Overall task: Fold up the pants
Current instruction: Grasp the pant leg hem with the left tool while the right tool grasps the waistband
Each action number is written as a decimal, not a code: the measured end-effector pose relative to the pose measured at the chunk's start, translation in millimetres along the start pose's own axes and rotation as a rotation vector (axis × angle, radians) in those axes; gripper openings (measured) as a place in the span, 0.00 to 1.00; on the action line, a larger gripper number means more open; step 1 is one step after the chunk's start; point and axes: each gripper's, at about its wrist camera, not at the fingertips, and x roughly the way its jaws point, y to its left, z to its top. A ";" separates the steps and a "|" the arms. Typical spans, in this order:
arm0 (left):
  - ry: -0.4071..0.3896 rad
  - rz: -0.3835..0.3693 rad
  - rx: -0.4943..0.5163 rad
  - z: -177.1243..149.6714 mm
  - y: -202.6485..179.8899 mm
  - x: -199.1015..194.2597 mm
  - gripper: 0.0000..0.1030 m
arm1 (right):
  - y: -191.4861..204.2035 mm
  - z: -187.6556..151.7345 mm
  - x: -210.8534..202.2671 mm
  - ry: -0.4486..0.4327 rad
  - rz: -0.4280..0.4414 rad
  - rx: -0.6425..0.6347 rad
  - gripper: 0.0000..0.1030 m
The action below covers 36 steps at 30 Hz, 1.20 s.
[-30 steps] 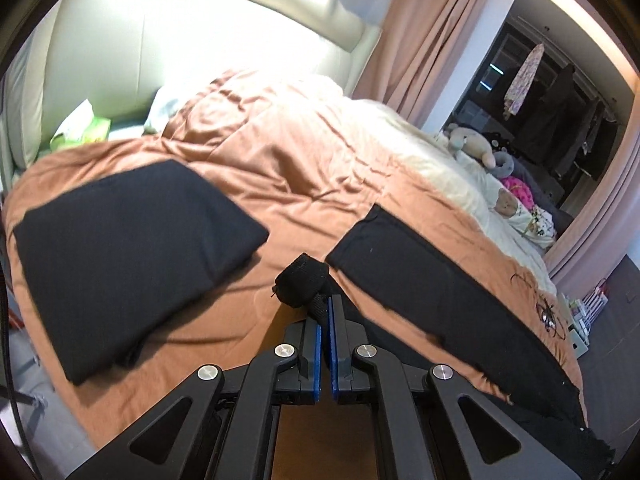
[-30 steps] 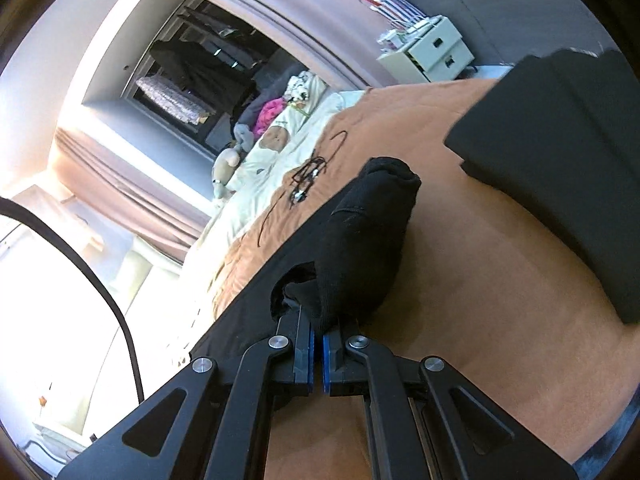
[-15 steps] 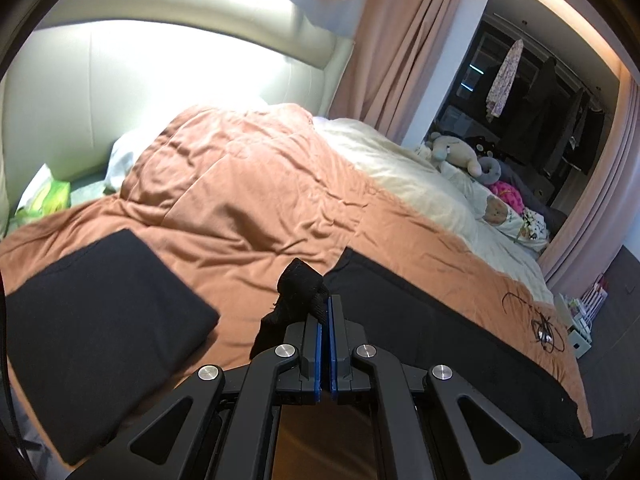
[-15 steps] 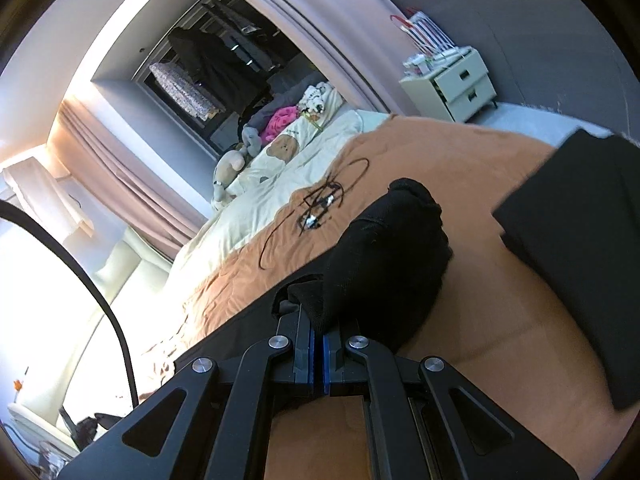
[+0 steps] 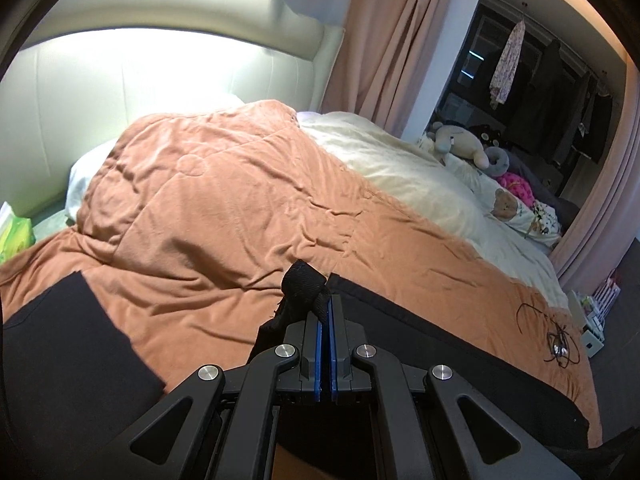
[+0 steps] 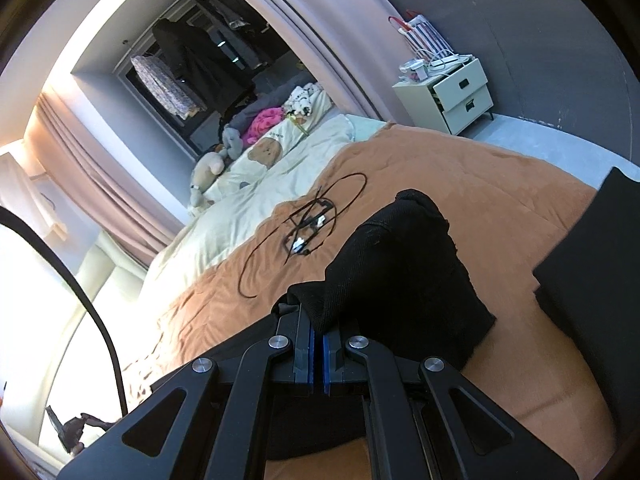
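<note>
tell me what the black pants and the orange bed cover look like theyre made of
Black pants: a matte woven or knit cloth, probably cotton blend; fine ribbed lines show where the right gripper pinches them, and the edge looks slightly frayed.
Orange bed cover: a soft, brushed, suede-like quilted fabric, going by its stitched seams, puffy creases and dull sheen.

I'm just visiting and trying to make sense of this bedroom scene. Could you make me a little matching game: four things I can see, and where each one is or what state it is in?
Things:
1. black pants
2. black cable
3. teddy bear
4. white nightstand

Places or states:
A. on the floor by the grey wall
B. lying loose on the orange blanket
C. on the cream bedding
D. pinched in both tongs, left and right

Pairs: 1-D, 2-B, 3-C, 4-A
</note>
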 end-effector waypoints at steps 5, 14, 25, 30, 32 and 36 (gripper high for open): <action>0.024 0.011 0.011 9.5 -16.4 40.6 0.03 | 9.1 11.2 34.7 0.006 -0.018 0.031 0.00; 0.090 0.050 0.023 15.0 -36.8 120.4 0.03 | 29.0 24.6 99.0 0.039 -0.091 -0.004 0.00; 0.158 0.120 0.058 14.7 -53.0 204.9 0.03 | 38.2 46.9 158.3 0.086 -0.139 -0.070 0.00; 0.184 0.144 0.078 12.8 -58.7 240.4 0.03 | 38.4 49.6 191.8 0.106 -0.171 -0.083 0.00; 0.200 0.159 0.091 11.1 -61.6 255.1 0.03 | 37.8 51.6 204.2 0.113 -0.180 -0.084 0.00; 0.228 0.184 0.080 5.9 -58.7 281.0 0.03 | 38.6 50.9 227.2 0.119 -0.196 -0.089 0.00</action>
